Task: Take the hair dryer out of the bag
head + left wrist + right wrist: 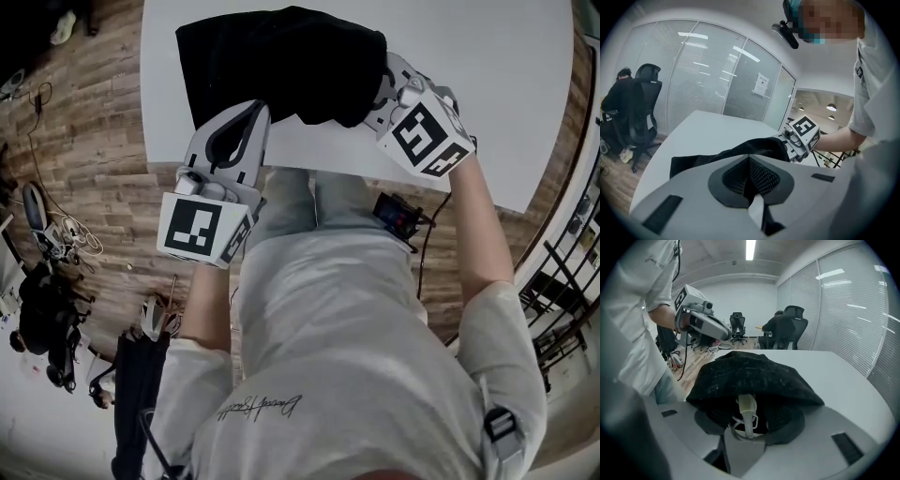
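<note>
A black cloth bag (281, 61) lies bulging on the white table (506, 94). My left gripper (251, 112) is at the bag's near left edge, shut on a fold of the black fabric (722, 157). My right gripper (384, 89) is at the bag's right end, at its mouth. In the right gripper view its jaws stand open (747, 420) under the bag's rim (745, 373). A pale cord end (746, 408) with thin wire loops pokes out of the dark opening between them. The hair dryer's body is hidden inside the bag.
The table's near edge runs just under both grippers, with wood floor below. A small black device (401, 216) hangs at the person's waist. Office chairs (790, 329) and a seated person (618, 98) are beyond the table, beside glass walls. Cables and bags (47, 281) clutter the floor at left.
</note>
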### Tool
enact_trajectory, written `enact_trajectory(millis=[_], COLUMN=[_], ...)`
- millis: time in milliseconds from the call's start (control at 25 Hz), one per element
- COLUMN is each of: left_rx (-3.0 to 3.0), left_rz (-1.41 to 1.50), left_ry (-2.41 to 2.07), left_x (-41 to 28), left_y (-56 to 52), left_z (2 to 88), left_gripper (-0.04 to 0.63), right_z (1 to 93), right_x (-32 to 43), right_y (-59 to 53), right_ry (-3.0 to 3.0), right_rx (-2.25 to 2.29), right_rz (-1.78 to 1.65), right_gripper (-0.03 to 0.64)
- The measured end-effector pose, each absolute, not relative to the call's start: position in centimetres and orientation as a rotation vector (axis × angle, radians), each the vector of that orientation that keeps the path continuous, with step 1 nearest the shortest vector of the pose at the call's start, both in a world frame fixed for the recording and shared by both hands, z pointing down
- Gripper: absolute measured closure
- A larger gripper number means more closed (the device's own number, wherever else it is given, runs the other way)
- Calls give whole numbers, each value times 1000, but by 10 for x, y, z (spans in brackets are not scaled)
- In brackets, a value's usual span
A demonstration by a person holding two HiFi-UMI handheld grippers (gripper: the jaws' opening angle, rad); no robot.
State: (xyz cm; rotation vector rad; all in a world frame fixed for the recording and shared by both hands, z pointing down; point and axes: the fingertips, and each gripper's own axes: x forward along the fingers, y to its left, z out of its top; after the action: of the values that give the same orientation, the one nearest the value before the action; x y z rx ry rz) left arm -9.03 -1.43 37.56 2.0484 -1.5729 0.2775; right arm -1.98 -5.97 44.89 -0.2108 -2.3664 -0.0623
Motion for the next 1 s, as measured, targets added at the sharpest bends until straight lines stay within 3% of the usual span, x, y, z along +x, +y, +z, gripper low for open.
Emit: enact_trajectory(millis=[240, 400, 680, 840, 1000], left_rx=[2121, 2284, 2486, 2514, 2495], left_rz=[407, 634, 1058, 1264, 1305], left_ry=[-1536, -1387, -1089, -993, -1000], left_x=[-85, -70, -49, -42, -43], left_y=[-20, -31, -45, -43, -44], left_z=[373, 374, 396, 406, 410], left_gripper=[581, 443, 420, 430, 528], right_z=[459, 460, 461, 458, 458], right_x=[-33, -39, -45, -46, -47], right_y=[-58, -56, -53, -49, -48], right_ry=[-2326, -2322, -2326, -2331, -2338], right_rx=[-277, -303, -326, -319, -319], right_rz=[-114, -112, -111, -105, -104], right_gripper=[396, 390, 376, 376, 372])
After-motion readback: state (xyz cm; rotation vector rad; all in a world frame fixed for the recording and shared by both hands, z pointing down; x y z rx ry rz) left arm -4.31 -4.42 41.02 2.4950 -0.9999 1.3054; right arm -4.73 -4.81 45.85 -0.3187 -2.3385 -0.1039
